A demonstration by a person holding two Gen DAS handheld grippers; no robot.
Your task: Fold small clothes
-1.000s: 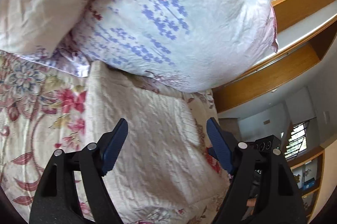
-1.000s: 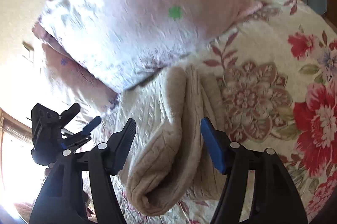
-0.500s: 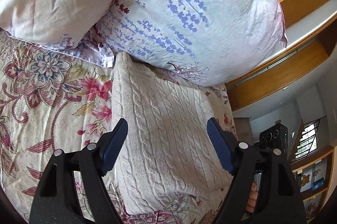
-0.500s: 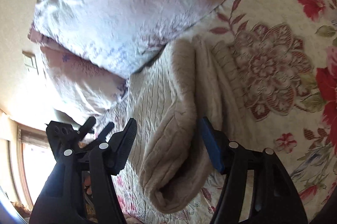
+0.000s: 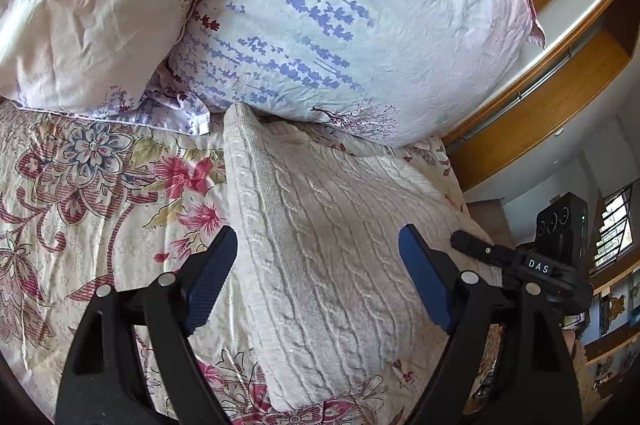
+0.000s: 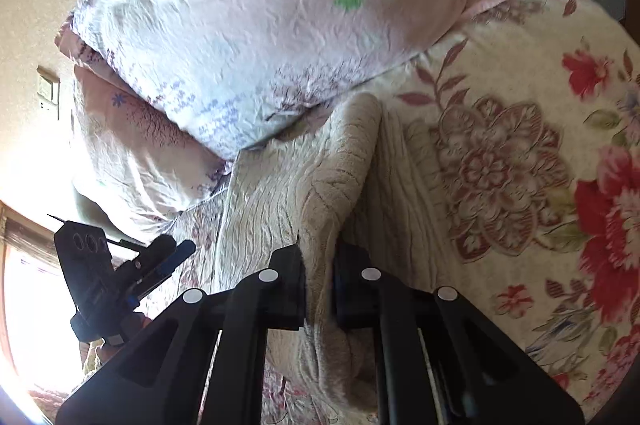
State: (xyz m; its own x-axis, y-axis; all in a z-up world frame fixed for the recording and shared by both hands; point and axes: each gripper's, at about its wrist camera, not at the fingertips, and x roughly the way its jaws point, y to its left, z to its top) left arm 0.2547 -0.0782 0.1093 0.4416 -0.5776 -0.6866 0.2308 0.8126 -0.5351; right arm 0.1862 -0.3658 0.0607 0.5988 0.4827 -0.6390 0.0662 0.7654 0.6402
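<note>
While the right tongs (image 6: 320,285) pinch the sweater's (image 5: 340,245) folded edge, the left tongs (image 5: 316,277) gape wide above it.

One sweater (image 5: 336,245), two pillows (image 5: 344,17), two claws (image 5: 316,279).

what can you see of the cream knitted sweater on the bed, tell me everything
The cream cable-knit sweater lies on the floral bedspread, its body flat, with a ribbed band along one edge. Its far end is tucked against the lavender-print pillow. A folded sleeve, or edge, stands up in a ridge, pinched by the right gripper, whose jaws have just closed on it. The open left gripper hangs over the body, pads clear of the knit.
</note>
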